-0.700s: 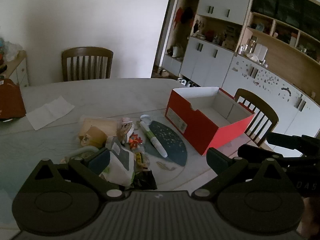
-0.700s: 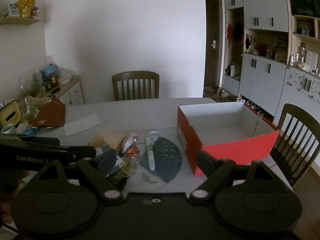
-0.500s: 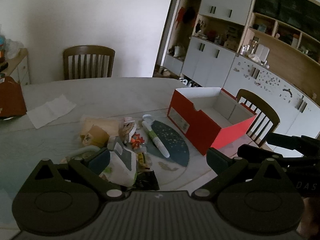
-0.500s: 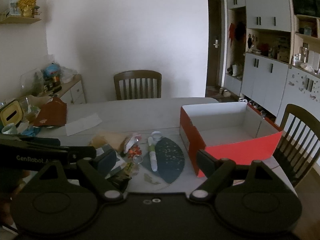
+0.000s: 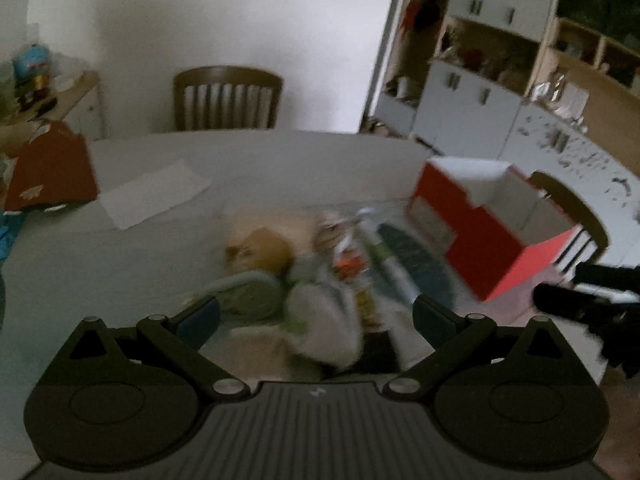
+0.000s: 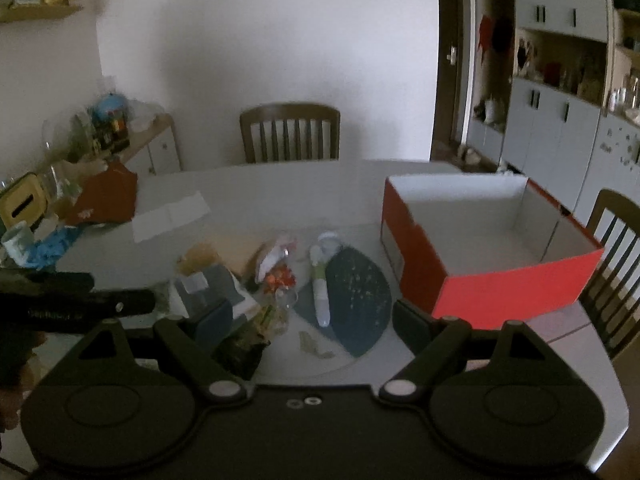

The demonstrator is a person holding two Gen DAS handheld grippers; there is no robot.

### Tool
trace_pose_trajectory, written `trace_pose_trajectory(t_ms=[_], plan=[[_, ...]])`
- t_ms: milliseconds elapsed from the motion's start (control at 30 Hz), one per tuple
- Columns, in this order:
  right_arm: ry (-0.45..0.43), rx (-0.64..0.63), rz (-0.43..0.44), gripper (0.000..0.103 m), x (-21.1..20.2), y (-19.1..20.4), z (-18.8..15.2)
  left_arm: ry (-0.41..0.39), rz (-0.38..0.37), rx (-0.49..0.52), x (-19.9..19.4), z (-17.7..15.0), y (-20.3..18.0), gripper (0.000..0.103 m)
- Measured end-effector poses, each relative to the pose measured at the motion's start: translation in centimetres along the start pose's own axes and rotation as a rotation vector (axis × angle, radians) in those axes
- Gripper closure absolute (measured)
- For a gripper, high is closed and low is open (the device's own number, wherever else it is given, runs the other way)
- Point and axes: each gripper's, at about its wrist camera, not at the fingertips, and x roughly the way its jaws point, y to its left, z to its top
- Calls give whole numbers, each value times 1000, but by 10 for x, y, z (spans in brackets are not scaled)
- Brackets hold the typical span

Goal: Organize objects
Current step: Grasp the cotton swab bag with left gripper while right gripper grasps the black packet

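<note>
A heap of small objects [image 6: 256,284] lies mid-table: a white and green tube [image 6: 320,288] on a dark leaf-shaped mat [image 6: 352,300], a red trinket [image 6: 280,280], wrappers, a tan bag [image 5: 260,252] and a green pouch [image 5: 248,292]. An open red box [image 6: 480,248] with a white inside stands to the right and also shows in the left wrist view [image 5: 488,236]. My left gripper [image 5: 316,316] is open over the near side of the heap. My right gripper [image 6: 312,320] is open above the table's near edge, holding nothing.
A white paper sheet [image 6: 172,216] and a dark red bag [image 6: 104,200] lie at the far left of the table [image 6: 280,184]. Wooden chairs stand behind [image 6: 290,132] and at the right [image 6: 616,256]. A cluttered sideboard [image 6: 100,132] is left, cabinets right.
The left gripper has swung left and forward over the heap, blurring its view. The right gripper has drifted slightly closer. Both stay open and nothing on the table has moved.
</note>
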Motion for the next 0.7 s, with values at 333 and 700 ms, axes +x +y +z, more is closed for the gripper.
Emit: trace_pose_trajectory(t_ms=[333, 700], plan=[[163, -57, 50, 16, 58, 13, -17, 146, 70, 62, 53, -43, 24, 1], [273, -149, 117, 18, 105, 32, -30, 181, 97, 87, 80, -48, 33, 1]])
